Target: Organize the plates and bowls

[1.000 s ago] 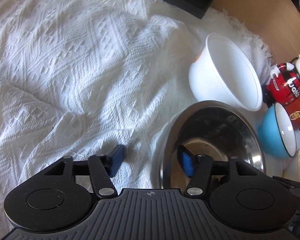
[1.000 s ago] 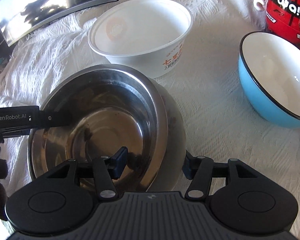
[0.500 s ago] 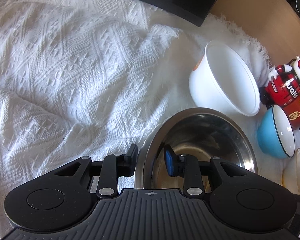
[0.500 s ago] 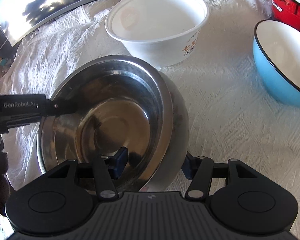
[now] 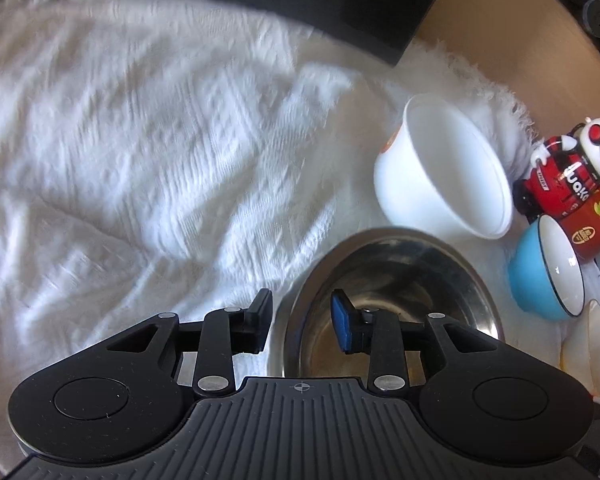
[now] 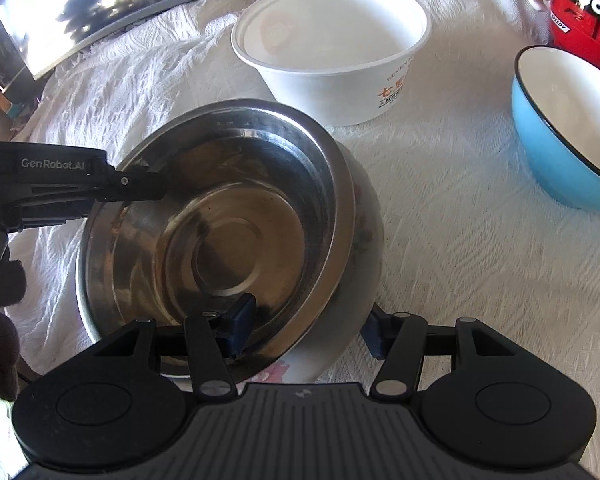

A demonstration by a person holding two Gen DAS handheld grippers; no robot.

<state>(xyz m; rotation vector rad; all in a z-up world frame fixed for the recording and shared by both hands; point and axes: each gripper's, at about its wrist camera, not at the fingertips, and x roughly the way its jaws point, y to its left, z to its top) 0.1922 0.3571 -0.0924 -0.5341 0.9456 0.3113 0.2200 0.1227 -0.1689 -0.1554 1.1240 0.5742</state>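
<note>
A steel bowl (image 6: 228, 216) sits nested in a white floral bowl (image 6: 364, 240) on the white cloth. My right gripper (image 6: 306, 326) straddles the near rims of both bowls, one finger inside the steel bowl and one outside the floral bowl; whether it presses them is unclear. My left gripper (image 5: 300, 322) straddles the steel bowl's (image 5: 396, 280) left rim with a visible gap; it also shows in the right wrist view (image 6: 140, 184). A white paper bowl (image 6: 332, 40) (image 5: 440, 172) and a blue bowl (image 6: 568, 128) (image 5: 548, 268) stand beyond.
A red and white toy figure (image 5: 568, 172) and a red tin (image 5: 596, 220) stand at the right by the blue bowl. A dark monitor (image 6: 120, 4) lies along the far edge. The white cloth (image 5: 140, 160) is rumpled to the left. A pale dish (image 5: 588, 344) shows at the right edge.
My left gripper closed to a narrow gap over the steel bowl's rim, then widened slightly. Both views pulled back a little from the bowls.
</note>
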